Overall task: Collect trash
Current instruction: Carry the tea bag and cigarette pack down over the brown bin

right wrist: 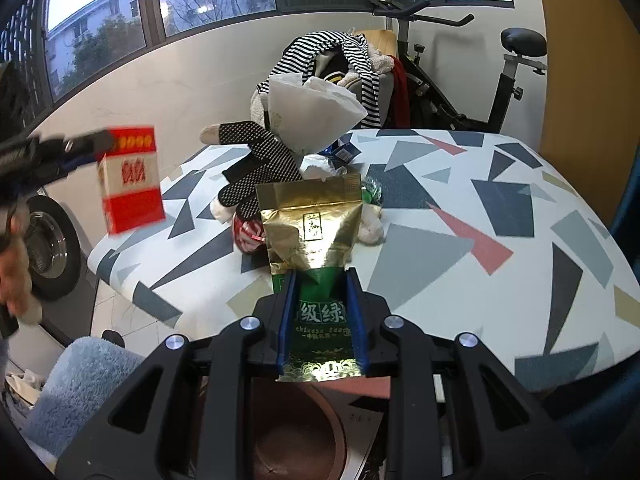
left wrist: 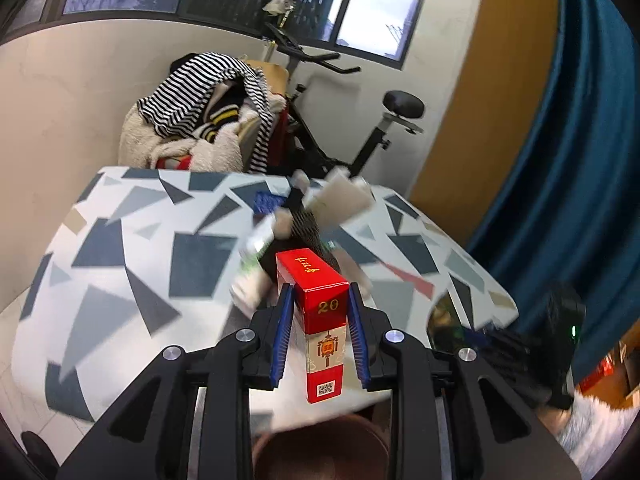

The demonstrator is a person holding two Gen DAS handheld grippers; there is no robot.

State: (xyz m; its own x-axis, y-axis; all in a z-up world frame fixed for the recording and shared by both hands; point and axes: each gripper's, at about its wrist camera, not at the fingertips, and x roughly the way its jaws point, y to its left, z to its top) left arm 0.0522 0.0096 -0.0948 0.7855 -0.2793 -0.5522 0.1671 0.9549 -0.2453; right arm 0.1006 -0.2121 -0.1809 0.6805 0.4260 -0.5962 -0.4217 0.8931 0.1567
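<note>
The left claw (left wrist: 320,312) is pinching a red cigarette pack (left wrist: 316,300) between its blue pads. The pack is up in the air, near the front edge of the tabletop (left wrist: 132,248). In the right wrist view the same pack (right wrist: 132,180) shows up far to the left of the tabletop (right wrist: 480,248), a bit blurry, with the left claw (right wrist: 96,144) on it.

In the middle of the tabletop there is a small heap of trash. A black dotted glove (right wrist: 260,168) lies on the left of the heap. Behind the glove stands a crumpled white paper (right wrist: 316,116). A red wrapper (right wrist: 248,234) peeks out just under the glove.

The right claw (right wrist: 320,316) is pinching a gold and green tea bag pouch (right wrist: 316,232). The pouch stands up straight in front of the heap, with its gold top above the claw and its green part between the pads.

Under both claws, near the front edge of the tabletop, sits a round brown bin (right wrist: 296,440).

Behind the tabletop is a chair piled with striped clothes (right wrist: 332,52). To the right of the clothes stands a black exercise bike (right wrist: 480,80)
</note>
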